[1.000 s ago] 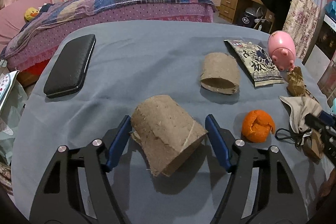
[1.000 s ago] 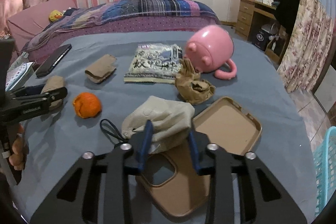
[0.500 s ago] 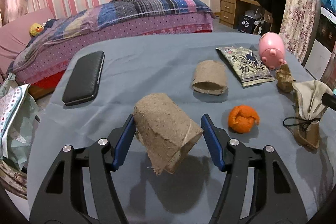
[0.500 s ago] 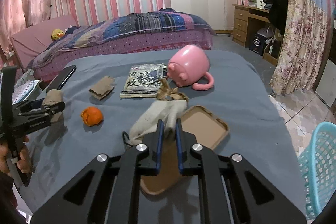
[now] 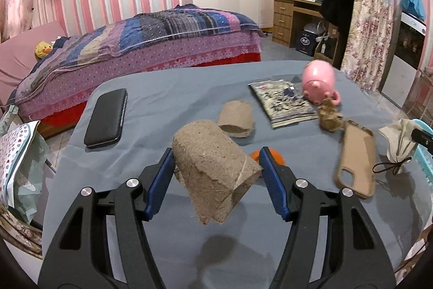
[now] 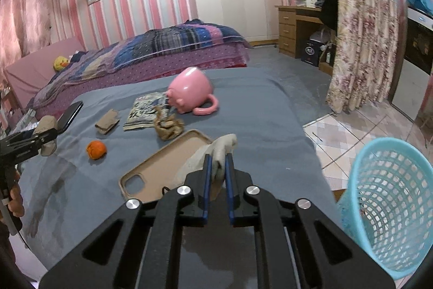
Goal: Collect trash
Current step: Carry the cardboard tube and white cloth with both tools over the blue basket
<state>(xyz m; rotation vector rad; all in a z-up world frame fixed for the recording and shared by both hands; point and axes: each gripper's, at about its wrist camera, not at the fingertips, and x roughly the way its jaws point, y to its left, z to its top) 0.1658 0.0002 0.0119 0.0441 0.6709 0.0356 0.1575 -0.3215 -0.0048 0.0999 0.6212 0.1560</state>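
In the left wrist view, the left gripper [image 5: 216, 175] fills the lower centre of the frame, its blue-padded jaws clamped on a grey-brown cardboard tube [image 5: 213, 172] that hangs clear above the blue-grey cloth-covered table [image 5: 167, 99], its shadow on the cloth below. A second, flattened cardboard tube [image 5: 236, 119] lies just beyond it, and an orange peel [image 5: 278, 157] is half hidden behind the right jaw. Toward the upper left sits a black rectangular case [image 5: 107, 118]; at the upper right, a printed packet [image 5: 282, 106], a pink pig-shaped mug [image 5: 319, 81] on its side and a crumpled brown wrapper [image 5: 328, 117]. In the right wrist view, the right gripper [image 6: 216, 169] at lower centre has just been closing and now pinches a beige cloth pouch [image 6: 216, 153] between narrow jaws, seemingly lifted over a tan phone case [image 6: 162, 167]. A turquoise plastic mesh basket [image 6: 389, 197] stands at the lower right, off the table's edge.
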